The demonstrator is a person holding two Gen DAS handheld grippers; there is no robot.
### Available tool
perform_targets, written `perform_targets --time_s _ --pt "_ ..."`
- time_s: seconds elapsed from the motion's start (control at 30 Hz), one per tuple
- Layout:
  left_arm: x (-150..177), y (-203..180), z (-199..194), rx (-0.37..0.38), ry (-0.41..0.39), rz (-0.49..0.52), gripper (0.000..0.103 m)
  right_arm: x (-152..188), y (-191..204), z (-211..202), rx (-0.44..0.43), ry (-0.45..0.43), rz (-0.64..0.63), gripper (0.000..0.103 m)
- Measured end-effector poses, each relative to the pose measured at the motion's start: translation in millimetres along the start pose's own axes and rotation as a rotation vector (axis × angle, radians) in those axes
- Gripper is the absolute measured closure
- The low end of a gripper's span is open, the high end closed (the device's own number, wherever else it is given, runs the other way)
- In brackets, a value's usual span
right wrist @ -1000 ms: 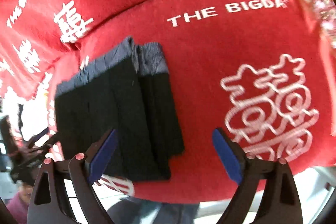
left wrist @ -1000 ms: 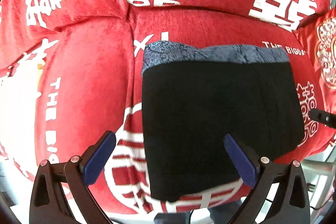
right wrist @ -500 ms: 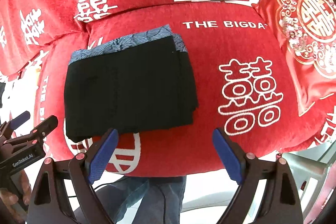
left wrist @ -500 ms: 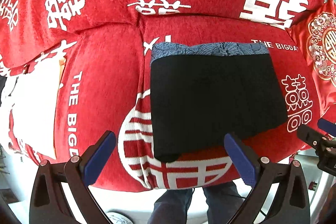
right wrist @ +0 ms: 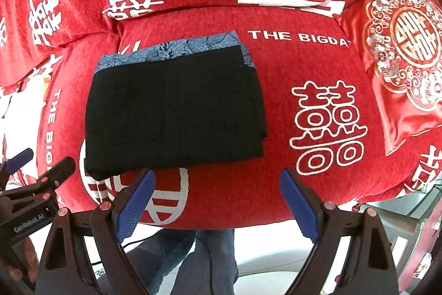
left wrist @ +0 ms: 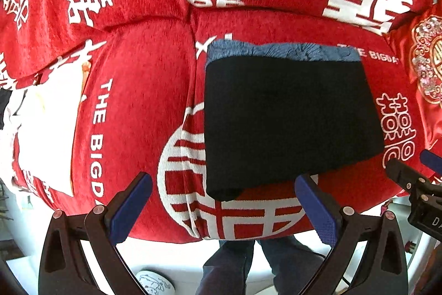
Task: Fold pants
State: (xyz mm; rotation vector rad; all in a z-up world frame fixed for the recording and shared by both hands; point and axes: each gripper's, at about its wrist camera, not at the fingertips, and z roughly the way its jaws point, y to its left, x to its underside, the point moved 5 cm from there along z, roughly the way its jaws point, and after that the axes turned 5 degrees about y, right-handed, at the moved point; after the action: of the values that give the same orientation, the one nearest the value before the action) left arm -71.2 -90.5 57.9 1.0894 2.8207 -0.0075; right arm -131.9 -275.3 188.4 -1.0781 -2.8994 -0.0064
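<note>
a: what's different from a moment ago?

b: both grippers have pulled back from the cloth. a second ago the right wrist view was low, tilted and blurred right beside the garment; now it sits further off and level. the folded black pants with the blue patterned waistband (left wrist: 287, 120) haven't shifted in the last half second. they lie flat on the red plush sofa seat printed with white characters (left wrist: 138, 107), waistband edge toward the backrest.

a: and the fingers?

b: the left gripper (left wrist: 221, 212) has its blue-padded fingers (left wrist: 129, 208) spread wide with nothing between them. same for the right gripper (right wrist: 218, 203): fingers (right wrist: 299, 205) apart, empty, short of the near edge of the pants.

a: so what does that mean for the job?

b: my guess is the folding is finished or nearly so. the bundle is a compact rectangle with stacked layers showing along its right edge, and neither gripper touches it. the near left corner droops a little past the rest, so one tidy-up tug might still be wanted.

a: count things for me.

b: one pair of pants, two grippers, four blue pads in all. one shiny red embroidered cushion (right wrist: 400, 60) at the right end of the sofa. a person's legs in blue jeans (right wrist: 199, 259) show below the seat edge.
</note>
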Motion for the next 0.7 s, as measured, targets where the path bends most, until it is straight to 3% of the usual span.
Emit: perform_targets --time_s 0.23,0.7 --pt "7 -18 30 -0.009 0.049 0.006 0.0 -4 0 24 0.004 0.019 -0.036 0.01" --pt "0 -31 49 -0.024 0.039 0.009 0.0 -9 -4 57 0.002 0.048 -0.046 0.01"
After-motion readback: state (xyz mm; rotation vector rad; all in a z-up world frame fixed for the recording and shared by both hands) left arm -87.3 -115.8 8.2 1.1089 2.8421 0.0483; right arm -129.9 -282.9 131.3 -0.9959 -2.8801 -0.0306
